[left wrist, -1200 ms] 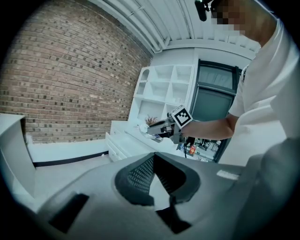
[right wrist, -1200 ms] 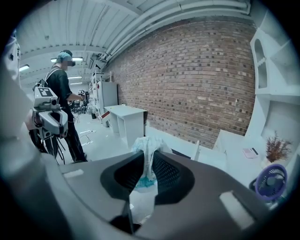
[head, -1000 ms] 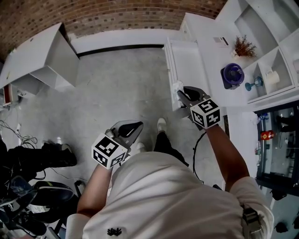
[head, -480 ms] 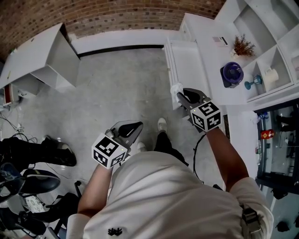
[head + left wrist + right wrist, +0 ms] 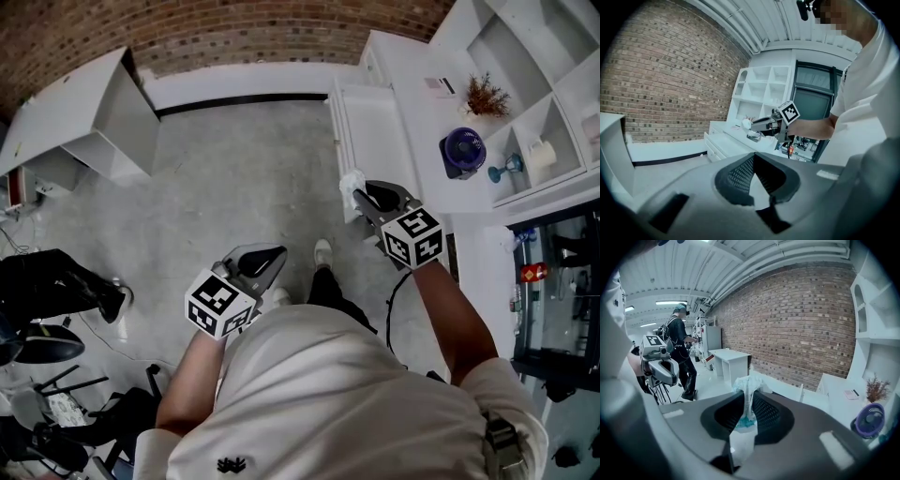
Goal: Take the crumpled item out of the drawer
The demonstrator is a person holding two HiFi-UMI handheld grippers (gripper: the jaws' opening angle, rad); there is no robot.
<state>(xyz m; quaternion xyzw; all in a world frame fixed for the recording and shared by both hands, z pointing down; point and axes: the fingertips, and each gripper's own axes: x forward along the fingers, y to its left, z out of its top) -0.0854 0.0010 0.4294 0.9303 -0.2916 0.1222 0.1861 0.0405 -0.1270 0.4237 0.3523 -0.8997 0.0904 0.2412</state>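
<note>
Our right gripper [image 5: 360, 193] has its fingers drawn in narrow, clamped on the crumpled item [image 5: 747, 384], a white wad with a trace of teal low in the fold. In the right gripper view the wad is pinched between the two ribbed pads. Its long axis runs up along the gap between them, and its loose top flares out just past the fingertips. So the item lies neither ahead of nor beside the fingers: it is in them, with the bunched end leading.

From the head view the open drawer [image 5: 338, 141] lies under and ahead of those fingertips. The wad hangs over the drawer's near corner, about at its rim rather than down inside. We judge that the item is lifted out, or nearly so. The coming move depends on which way the fingers draw away from the drawer: back toward us and off its near edge looks the shortest way clear. The pinch sits on a thin waist of soft material, so the wad could slip if tugged against the rim.

Our left gripper [image 5: 276, 252] is well apart from the drawer, low by our body. Its tips are together with nothing between them, so the right hand is plainly the nearer one.
</note>
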